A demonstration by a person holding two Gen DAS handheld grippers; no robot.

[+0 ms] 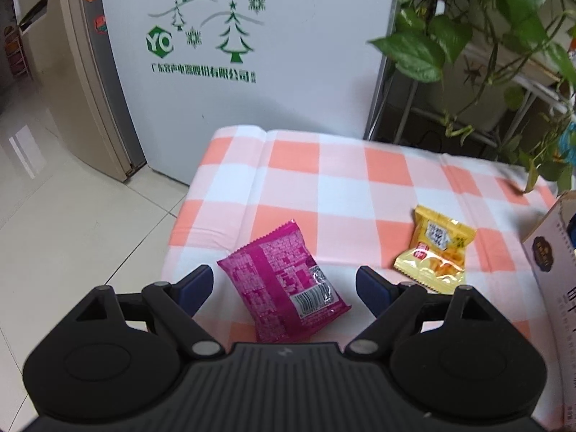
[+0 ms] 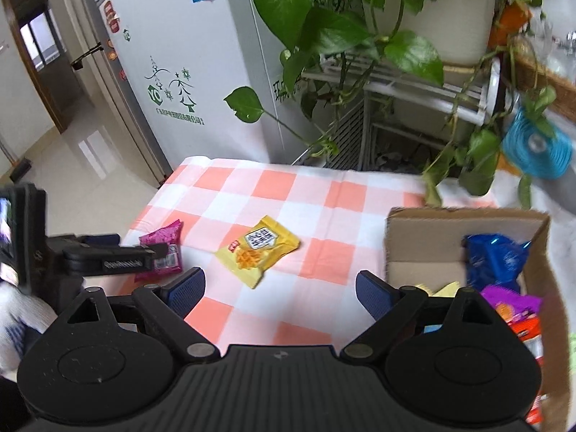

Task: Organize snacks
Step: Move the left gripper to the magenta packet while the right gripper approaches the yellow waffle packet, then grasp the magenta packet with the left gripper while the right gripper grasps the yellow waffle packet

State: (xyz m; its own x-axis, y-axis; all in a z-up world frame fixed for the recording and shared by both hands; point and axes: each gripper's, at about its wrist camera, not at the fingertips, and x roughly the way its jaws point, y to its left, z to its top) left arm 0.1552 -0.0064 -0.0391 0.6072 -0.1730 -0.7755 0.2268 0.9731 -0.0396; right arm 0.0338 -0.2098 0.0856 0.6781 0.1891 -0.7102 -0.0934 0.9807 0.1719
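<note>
A pink snack packet (image 1: 277,270) lies on the orange-and-white checked cloth (image 1: 342,187) near the table's left front corner. My left gripper (image 1: 284,275) is open and straddles it, with its blue pads clear of the packet on both sides. A yellow snack packet (image 1: 437,248) lies to the right of it. In the right wrist view that yellow packet (image 2: 257,250) sits just ahead of my open right gripper (image 2: 280,276), which holds nothing. A cardboard box (image 2: 396,237) at the right holds a blue packet (image 2: 496,259), a purple one (image 2: 511,297) and others.
A white fridge (image 1: 234,72) stands behind the table. A potted plant (image 2: 324,36) on a white rack trails leaves over the table's back right corner. Left of the table the edge drops to a tiled floor (image 1: 72,234). A blue round object (image 2: 536,151) hangs at the far right.
</note>
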